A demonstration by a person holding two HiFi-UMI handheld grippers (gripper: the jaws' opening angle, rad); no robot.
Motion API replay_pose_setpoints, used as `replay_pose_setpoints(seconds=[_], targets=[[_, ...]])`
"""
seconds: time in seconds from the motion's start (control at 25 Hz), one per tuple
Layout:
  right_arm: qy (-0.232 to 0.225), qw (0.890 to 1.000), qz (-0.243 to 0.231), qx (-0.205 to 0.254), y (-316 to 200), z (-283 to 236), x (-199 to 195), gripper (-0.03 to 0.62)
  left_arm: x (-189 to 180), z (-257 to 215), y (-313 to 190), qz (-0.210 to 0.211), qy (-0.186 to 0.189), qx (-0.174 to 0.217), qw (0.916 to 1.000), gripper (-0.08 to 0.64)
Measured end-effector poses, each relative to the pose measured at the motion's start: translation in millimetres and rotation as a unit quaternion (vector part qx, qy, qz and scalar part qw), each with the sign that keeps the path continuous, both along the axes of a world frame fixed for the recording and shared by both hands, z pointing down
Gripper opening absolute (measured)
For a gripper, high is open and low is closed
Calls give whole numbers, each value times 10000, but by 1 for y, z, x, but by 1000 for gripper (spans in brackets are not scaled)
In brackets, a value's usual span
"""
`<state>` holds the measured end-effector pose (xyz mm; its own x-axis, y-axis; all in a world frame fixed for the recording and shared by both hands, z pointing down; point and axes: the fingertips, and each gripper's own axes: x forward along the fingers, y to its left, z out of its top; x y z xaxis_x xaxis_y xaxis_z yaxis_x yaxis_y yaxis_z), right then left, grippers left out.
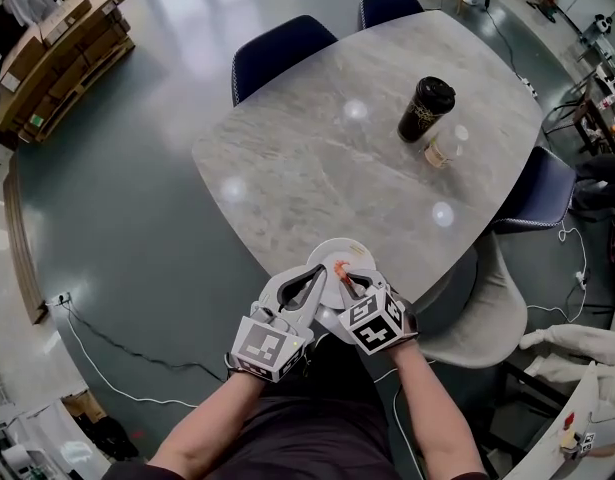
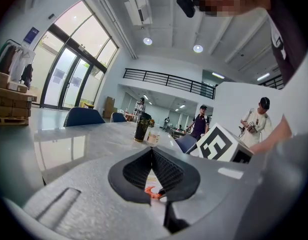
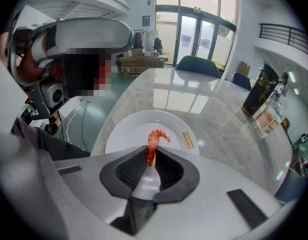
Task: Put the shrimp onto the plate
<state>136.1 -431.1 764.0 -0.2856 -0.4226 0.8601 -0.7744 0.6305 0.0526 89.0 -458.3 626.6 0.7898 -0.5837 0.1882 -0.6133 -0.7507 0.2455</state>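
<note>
Orange shrimp (image 3: 152, 143) stands pinched by 1 end in the right gripper (image 3: 151, 154), just above the plate (image 3: 124, 134). It looks soft, light and slippery, so gentle squeezing suits. Left gripper (image 2: 152, 151) is closed and empty beside the plate.

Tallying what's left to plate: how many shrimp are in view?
1. The shrimp is pinched in the right gripper, over the white plate at the table's near edge. None lies on the plate's visible part, though the gripper hides some of it.
</note>
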Motion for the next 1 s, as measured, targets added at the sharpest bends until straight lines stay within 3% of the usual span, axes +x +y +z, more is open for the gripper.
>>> replay_pose_setpoints(seconds=[0.2,0.28,0.48,0.68,0.84,1.0], targets=[[62,9998,-48,-170,-1,4,-2,56,-1,-1,1,37,-17,-28,10000,8],[56,9998,-36,-190,0,3,-1,93,-1,0,2,48,-29,-42,10000,8],[-198,9992,306,170,-3,-29,1,92,-3,-8,5,63,-142,-149,9998,8],[-581,9936,712,652,-3,-90,1,6,3,-42,14,182,-237,-152,9994,8],[-1071,9840,940,1068,1,-144,-4,3,6,-75,23,197,-255,-143,9994,8],[-1540,9643,1248,1754,3,-206,-3,3,10,-113,35,216,-216,-52,9995,8]])
